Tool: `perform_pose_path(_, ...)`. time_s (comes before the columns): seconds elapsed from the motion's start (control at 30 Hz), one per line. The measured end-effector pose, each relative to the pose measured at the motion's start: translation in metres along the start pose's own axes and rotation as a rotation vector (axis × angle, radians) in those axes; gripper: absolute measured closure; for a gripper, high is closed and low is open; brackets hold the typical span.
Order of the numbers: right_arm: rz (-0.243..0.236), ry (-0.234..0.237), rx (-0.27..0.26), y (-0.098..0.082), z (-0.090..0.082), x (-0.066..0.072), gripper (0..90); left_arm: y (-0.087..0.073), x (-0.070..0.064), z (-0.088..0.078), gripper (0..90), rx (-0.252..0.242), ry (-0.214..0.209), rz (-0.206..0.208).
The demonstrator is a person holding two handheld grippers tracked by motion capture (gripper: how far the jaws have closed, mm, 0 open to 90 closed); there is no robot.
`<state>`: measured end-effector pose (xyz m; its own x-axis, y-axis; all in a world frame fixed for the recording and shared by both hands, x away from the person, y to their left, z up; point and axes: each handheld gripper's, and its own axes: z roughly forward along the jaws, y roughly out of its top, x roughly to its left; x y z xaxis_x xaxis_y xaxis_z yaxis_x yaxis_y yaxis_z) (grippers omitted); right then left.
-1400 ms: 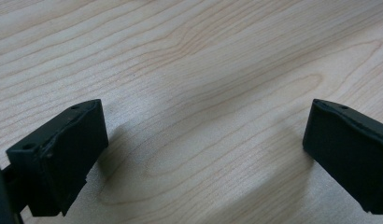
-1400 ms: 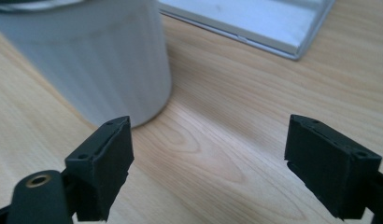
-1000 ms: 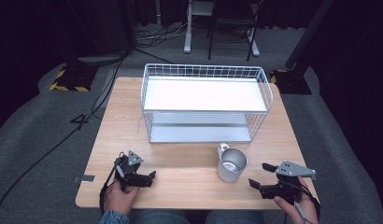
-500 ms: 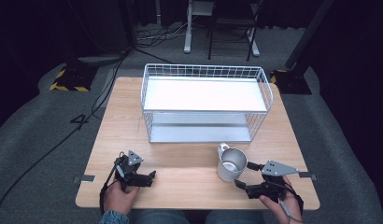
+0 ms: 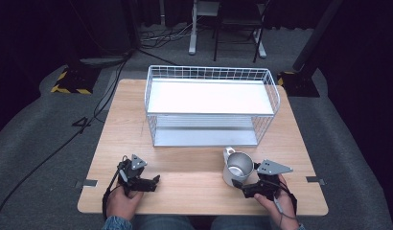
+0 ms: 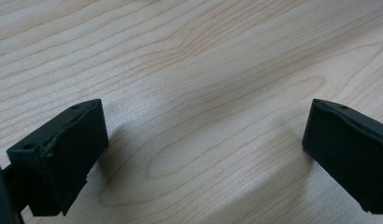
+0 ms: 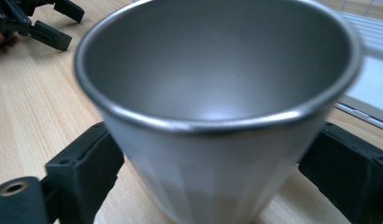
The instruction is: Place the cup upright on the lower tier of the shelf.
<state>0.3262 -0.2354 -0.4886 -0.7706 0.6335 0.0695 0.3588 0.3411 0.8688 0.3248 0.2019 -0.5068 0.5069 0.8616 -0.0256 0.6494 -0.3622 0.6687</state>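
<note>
A steel cup (image 5: pixel 239 167) with a handle at its far left stands upright on the wooden table (image 5: pixel 185 165), in front of the wire rack's right end. My right gripper (image 5: pixel 243 188) sits just in front of the cup at table level. In the right gripper view the cup (image 7: pixel 217 93) stands between the black jaws, which flank its lower wall. These jaws have just been opening, and I see no firm press on the cup. My left gripper (image 5: pixel 154 183) rests near the front left of the table. Its jaws (image 6: pixel 203 154) stand wide open over bare wood.
A white wire rack (image 5: pixel 211 96) with two shelves takes up the far middle of the table. Bare wood lies between the two grippers and left of the rack. Cables and stand feet cover the dark floor behind the table.
My right hand has moved left and down to the cup, and its jaws have gone from shut to open around the cup. The left gripper has not moved.
</note>
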Motion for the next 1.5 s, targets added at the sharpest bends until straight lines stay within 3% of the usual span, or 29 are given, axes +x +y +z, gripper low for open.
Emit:
perform_pose_path(0.33, 0.028, -0.008, 0.001, 0.000, 0.018, 0.000, 5.2, 0.000, 0.000, 0.000, 0.5, 0.001, 0.001, 0.000)
perform_pose_path(0.63, 0.050, -0.014, 0.006, -0.002, 0.021, 0.000, 5.6, 0.000, 0.000, 0.000, 0.5, 0.001, 0.001, 0.000)
perform_pose_path(0.97, -0.004, -0.044, -0.011, 0.000, 0.019, 0.003, 8.3, 0.000, 0.000, 0.000, 0.5, 0.001, 0.001, -0.001)
perform_pose_path(1.13, -0.006, -0.044, -0.015, 0.001, 0.019, 0.003, 8.5, 0.000, 0.000, 0.000, 0.5, 0.001, 0.001, -0.001)
perform_pose_path(1.5, -0.034, -0.024, -0.024, 0.022, 0.026, 0.006, 8.5, 0.000, 0.000, 0.000, 0.5, 0.001, 0.001, -0.002)
